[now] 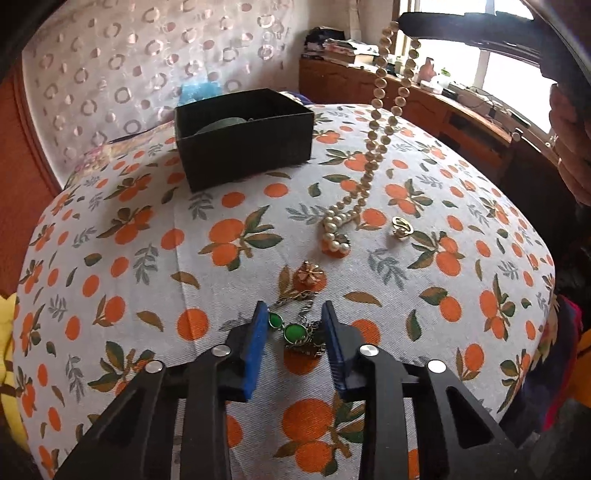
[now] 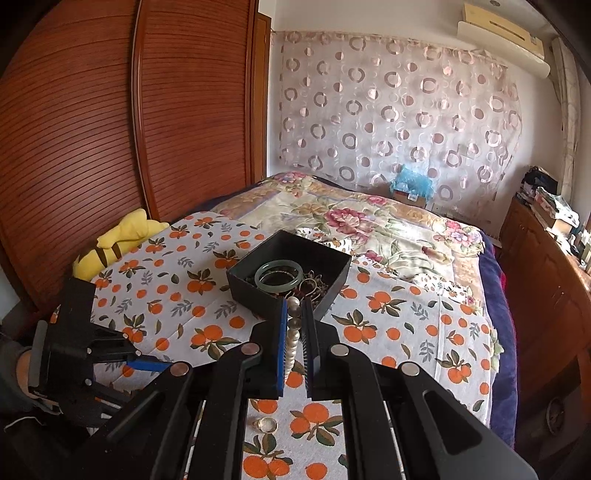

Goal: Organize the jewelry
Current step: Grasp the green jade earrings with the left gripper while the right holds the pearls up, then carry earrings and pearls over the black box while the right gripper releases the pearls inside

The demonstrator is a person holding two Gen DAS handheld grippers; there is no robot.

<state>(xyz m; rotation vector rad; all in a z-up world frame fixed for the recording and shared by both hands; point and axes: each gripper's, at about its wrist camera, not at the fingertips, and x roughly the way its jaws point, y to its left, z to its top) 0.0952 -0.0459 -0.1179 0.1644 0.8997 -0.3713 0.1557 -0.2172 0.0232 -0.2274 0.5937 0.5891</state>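
Observation:
My left gripper (image 1: 295, 325) is low over the orange-print cloth (image 1: 147, 288). A green-stone chain bracelet (image 1: 295, 332) lies between its blue pads, which stand close on either side with no clear squeeze on it. A gold flower brooch (image 1: 308, 277) lies just beyond, and a gold ring (image 1: 400, 227) further right. My right gripper (image 2: 294, 321) is shut on a pearl necklace (image 2: 291, 347). In the left wrist view the pearl necklace (image 1: 376, 122) hangs from the right gripper (image 1: 443, 26), its lower end piled on the cloth. The black box (image 2: 255, 299) holds a jade bangle (image 2: 279, 277) and chains.
The black box (image 1: 243, 155) stands at the far side of the cloth. A yellow plush toy (image 2: 122, 236) lies at the left edge, beside a wooden wardrobe (image 2: 110, 129). A flowered quilt (image 2: 369, 221) covers the bed behind, and a wooden cabinet (image 2: 546, 266) runs along the right.

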